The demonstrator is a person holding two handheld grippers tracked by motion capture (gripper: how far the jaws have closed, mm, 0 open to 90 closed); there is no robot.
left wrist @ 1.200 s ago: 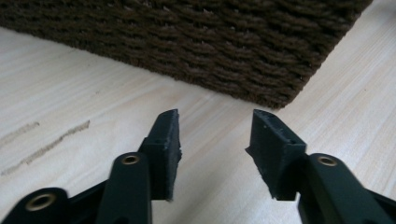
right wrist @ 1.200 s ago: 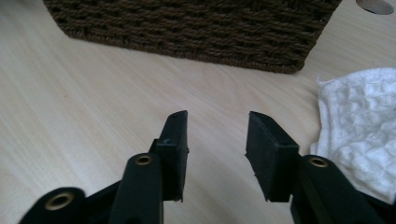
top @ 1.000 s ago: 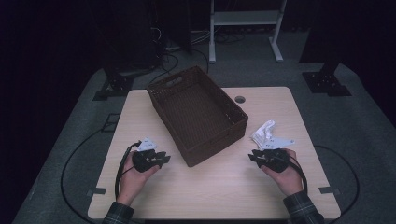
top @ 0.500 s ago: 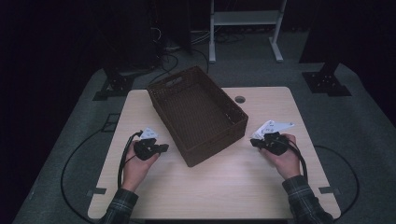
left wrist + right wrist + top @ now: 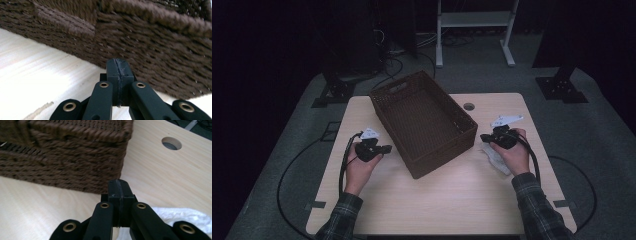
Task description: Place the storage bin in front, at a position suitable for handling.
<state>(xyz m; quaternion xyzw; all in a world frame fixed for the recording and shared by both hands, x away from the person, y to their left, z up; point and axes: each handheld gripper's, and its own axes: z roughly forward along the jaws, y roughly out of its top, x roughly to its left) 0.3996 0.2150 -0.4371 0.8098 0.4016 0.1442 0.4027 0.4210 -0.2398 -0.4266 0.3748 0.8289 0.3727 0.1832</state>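
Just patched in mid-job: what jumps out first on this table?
A big dark brown woven basket sits skewed at the middle of the pale wooden table, with nothing inside. The left gripper and right gripper flank it, jaws shut on nothing and pointing at its sides. A white cloth lies under the right hand.

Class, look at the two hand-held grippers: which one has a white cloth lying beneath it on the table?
The right hand-held gripper: a crumpled white cloth lies under that hand. The left hand-held gripper, across the brown woven basket, has only bare wooden table beneath it.
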